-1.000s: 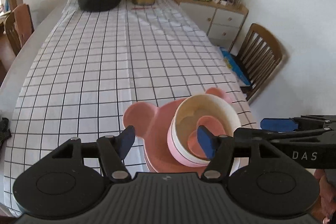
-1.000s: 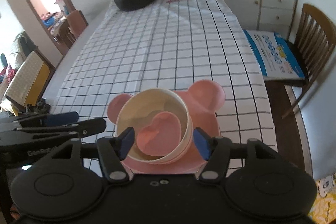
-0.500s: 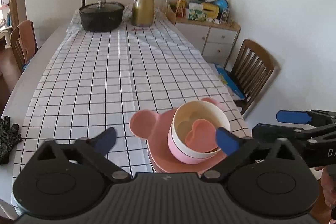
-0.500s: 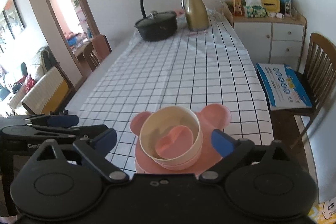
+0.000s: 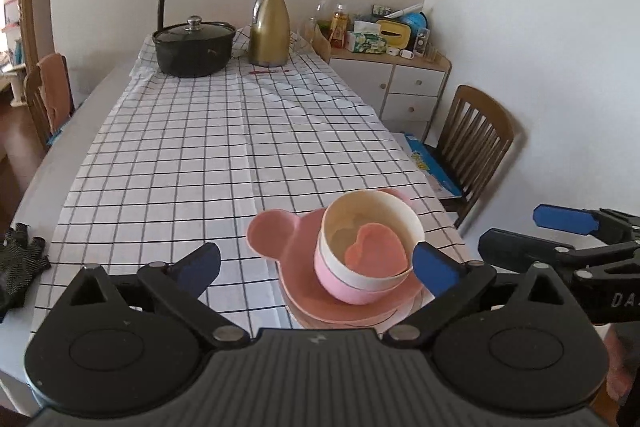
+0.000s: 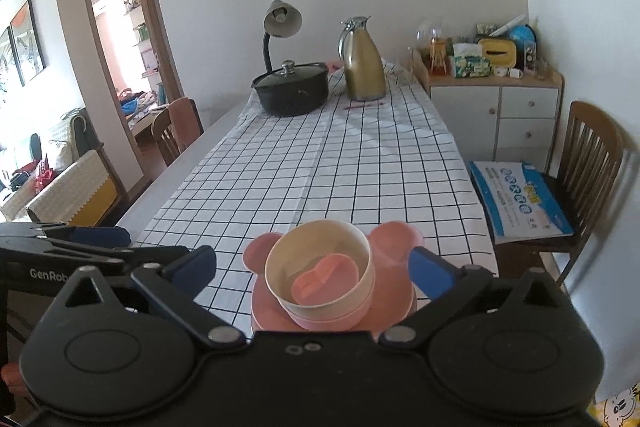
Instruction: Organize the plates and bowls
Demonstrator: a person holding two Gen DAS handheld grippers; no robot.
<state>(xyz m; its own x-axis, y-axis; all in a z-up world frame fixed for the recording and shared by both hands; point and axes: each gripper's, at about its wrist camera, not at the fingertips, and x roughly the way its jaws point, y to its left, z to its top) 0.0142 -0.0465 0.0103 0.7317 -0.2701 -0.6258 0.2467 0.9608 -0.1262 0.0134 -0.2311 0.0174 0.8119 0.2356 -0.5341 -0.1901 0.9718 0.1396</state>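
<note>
Since the earlier frames both tools have drawn back from the crockery stack and tipped upward, so more of the wall behind the table shows, and their jaws have just been opening with nothing gripped. The left gripper [image 5: 316, 265] stands spread wide, empty: the stack sits ahead of it, toward its right finger, whose blue pad overlaps the bowl's near right edge in its own view without a clear touch. The right gripper [image 6: 314, 265] is equally wide and empty, the stack centred between and beyond its blue-padded fingers [image 6: 430, 269], apart from both. Both tools point forward and down at the table's near end, side by side. The stack rests near the right front edge of the white black-grid tablecloth [image 5: 208, 147]: a matte pink bear-eared plate [image 5: 276, 237] on the bottom, seemingly with another pink plate beneath it, then a smooth round pink bowl [image 5: 328, 277], a cream round bowl [image 6: 320, 267] nested in that, and a small pink heart-shaped dish [image 5: 374, 249] inside. At the cloth's far end stand a black lidded pot [image 6: 292, 93] and a gold metal jug [image 6: 362, 65], the jug right of the pot.
</note>
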